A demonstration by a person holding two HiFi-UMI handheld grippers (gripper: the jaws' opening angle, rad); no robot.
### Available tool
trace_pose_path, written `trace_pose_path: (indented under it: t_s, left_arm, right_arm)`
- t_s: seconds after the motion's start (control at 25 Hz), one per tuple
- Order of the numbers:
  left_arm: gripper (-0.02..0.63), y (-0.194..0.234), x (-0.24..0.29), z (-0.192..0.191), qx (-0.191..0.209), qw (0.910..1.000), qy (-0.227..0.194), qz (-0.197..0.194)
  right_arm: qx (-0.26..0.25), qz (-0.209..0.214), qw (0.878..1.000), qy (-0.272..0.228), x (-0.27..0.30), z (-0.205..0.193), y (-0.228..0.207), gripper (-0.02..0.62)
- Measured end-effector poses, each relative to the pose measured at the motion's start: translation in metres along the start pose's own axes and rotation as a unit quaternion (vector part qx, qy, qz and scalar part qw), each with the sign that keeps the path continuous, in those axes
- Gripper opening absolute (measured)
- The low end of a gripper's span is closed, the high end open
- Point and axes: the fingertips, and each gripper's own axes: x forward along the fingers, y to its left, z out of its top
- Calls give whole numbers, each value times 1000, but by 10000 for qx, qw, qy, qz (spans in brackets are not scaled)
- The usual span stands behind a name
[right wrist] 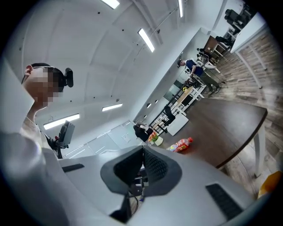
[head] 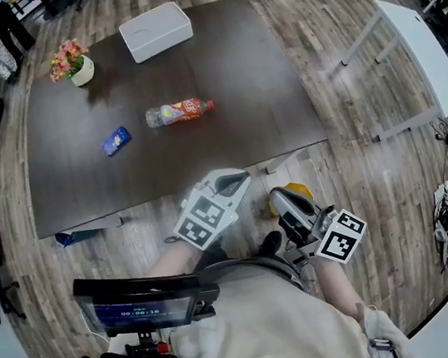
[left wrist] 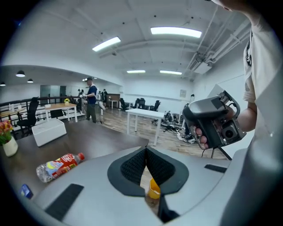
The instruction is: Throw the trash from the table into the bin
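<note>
Dark-wood table (head: 234,80) upper-centre holds bottle (head: 180,112) and blue wrapper (head: 116,140); left gripper (head: 233,184) and right gripper (head: 282,201), both closed and empty, should open before reaching.

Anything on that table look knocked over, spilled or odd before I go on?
The bottle lies on its side on the table, with a small blue packet loose near it. Both look like trash. No spill shows. The flowerpot stands upright, and the white box lies flat.

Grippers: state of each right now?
Left gripper: closed, holding nothing.
Right gripper: closed, holding nothing.
</note>
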Motion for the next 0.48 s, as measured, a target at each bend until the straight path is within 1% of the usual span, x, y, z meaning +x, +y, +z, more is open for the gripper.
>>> trace_pose_path:
  t_s: [0.12,0.28,0.48]
  left_arm:
    - [12,18,-28,11,20,9996,-182,201]
    - [12,44,-65,22,137,9984,-396,386]
    - [12,61,-104,25,255,9977,-422,466]
  right_arm:
    - [-149,161,9998,-4,19,3,22,14]
    - [-341,264,9991,6,47,-2,48,14]
    - [-517,256,9983,66,69,-19,74,14]
